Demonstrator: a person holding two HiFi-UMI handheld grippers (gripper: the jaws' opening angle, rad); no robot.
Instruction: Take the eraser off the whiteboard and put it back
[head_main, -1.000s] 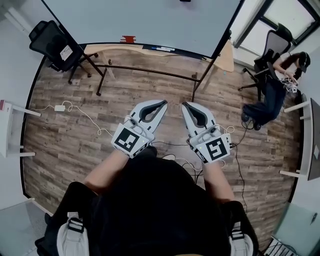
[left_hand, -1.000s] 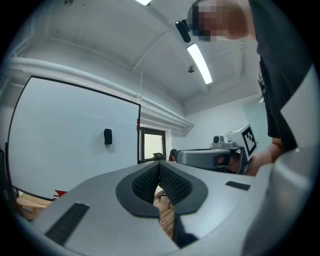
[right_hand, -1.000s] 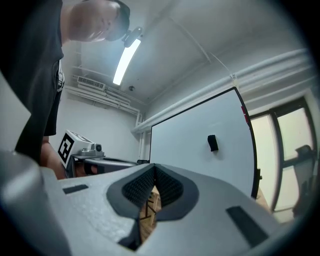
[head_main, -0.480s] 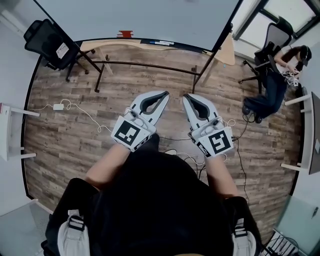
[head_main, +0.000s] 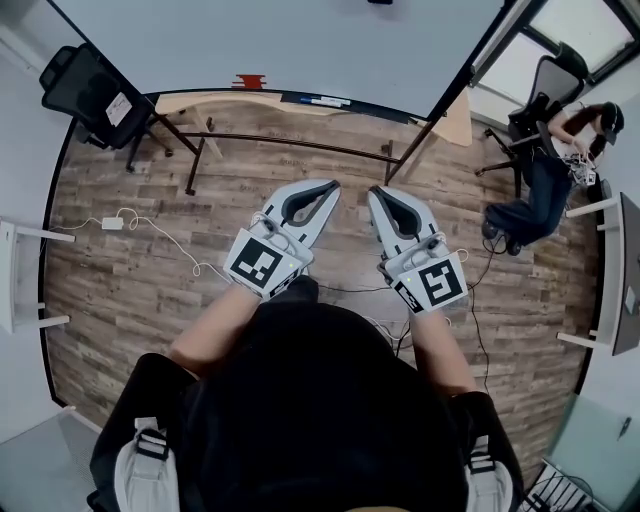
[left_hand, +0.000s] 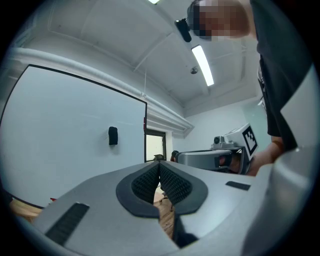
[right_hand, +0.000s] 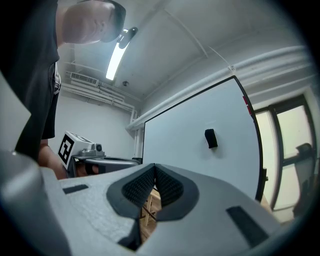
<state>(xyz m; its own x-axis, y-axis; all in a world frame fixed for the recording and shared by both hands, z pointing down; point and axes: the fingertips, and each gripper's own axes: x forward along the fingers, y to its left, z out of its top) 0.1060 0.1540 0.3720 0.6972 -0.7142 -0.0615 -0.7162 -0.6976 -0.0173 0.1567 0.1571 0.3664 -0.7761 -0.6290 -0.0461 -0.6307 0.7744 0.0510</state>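
Your eraser (left_hand: 113, 135) is black, board (left_hand: 60, 135) white. Your left gripper (head_main: 328, 188) and right gripper (head_main: 376, 192) are grey, pads (left_hand: 175, 184) black. Floor (head_main: 120, 300): brown wood grain.

Wood-grain plank floor (head_main: 130, 270), smooth matt whiteboard (head_main: 300, 45), dark metal stand (head_main: 290, 143)

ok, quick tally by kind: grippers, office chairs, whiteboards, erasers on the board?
Grey hand-held grippers: 2, the left hand-held gripper and the right hand-held gripper
Dark wheeled office chairs: 2
Large white whiteboard on a black stand: 1
Small black block eraser stuck on the board: 1
Total: 6
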